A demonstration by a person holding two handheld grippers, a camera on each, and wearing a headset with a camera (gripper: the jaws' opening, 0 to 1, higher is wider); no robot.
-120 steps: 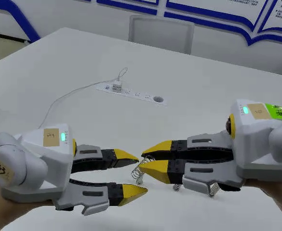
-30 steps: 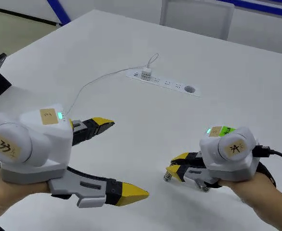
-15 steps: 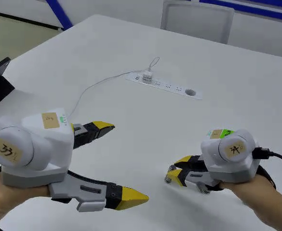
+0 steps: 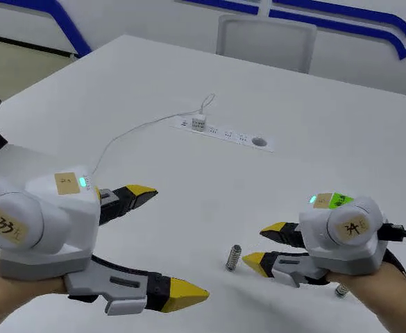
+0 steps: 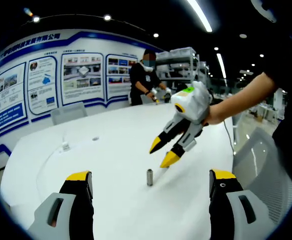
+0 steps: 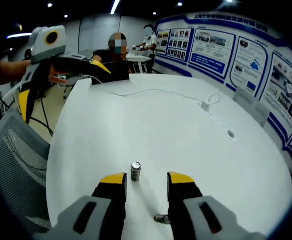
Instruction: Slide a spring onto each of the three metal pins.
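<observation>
White worktop [image 4: 293, 187] spreads wide. At lower centre an upright pin [image 4: 234, 257], apparently already sprung, stands just beside the right hand-held gripper [image 4: 257, 244], whose jaws are apart and empty. The left hand-held gripper [image 4: 180, 243] gapes wide at lower left. Next, pinch the loose spring [image 4: 341, 291] at lower right lightly, keeping it axial.

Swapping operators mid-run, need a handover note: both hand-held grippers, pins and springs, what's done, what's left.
Left hand-held gripper: wide open, empty, held above the table.
Right hand-held gripper: open, empty, tips just short of the upright pin, not touching it.
That pin stands with a spring coiled round it, so it looks done.
A second coiled piece lies on the table behind the right tips; pin or bare spring, cannot tell.
Left: probably two more pins; confirm the count.
</observation>
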